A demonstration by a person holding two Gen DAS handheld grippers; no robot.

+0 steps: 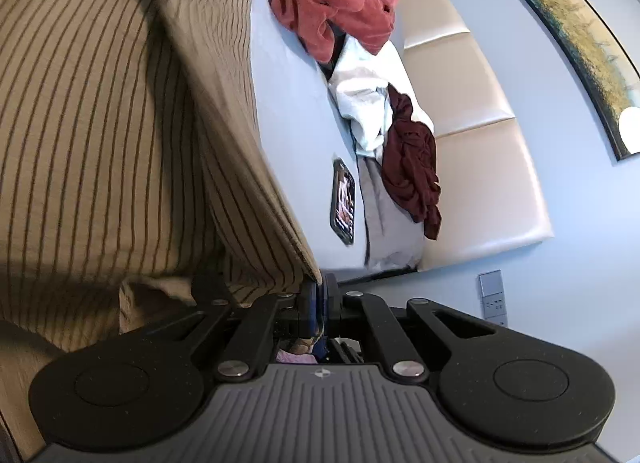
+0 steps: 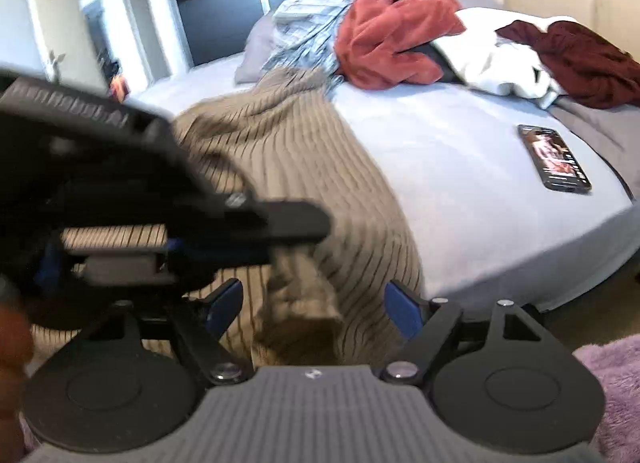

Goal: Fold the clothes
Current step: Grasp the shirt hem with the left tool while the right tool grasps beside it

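A tan garment with thin dark stripes [image 1: 120,135] fills the left of the left wrist view. My left gripper [image 1: 319,295] is shut on its edge, the blue pads pressed together on the cloth. In the right wrist view the same striped garment [image 2: 304,167] lies across the bed and hangs over its front edge. My right gripper [image 2: 316,305] is open, its blue pads wide apart around a hanging fold of the garment, not touching it. The left gripper's black body [image 2: 120,199] shows blurred at the left of that view.
On the pale bed sheet [image 2: 440,167] lie a phone [image 2: 554,159], a red towel-like garment [image 2: 392,39], a white garment [image 2: 492,59], a dark maroon garment [image 2: 584,63] and a blue-white patterned one [image 2: 312,23]. A padded headboard [image 1: 472,103] stands behind. A purple rug [image 2: 612,375] lies at the lower right.
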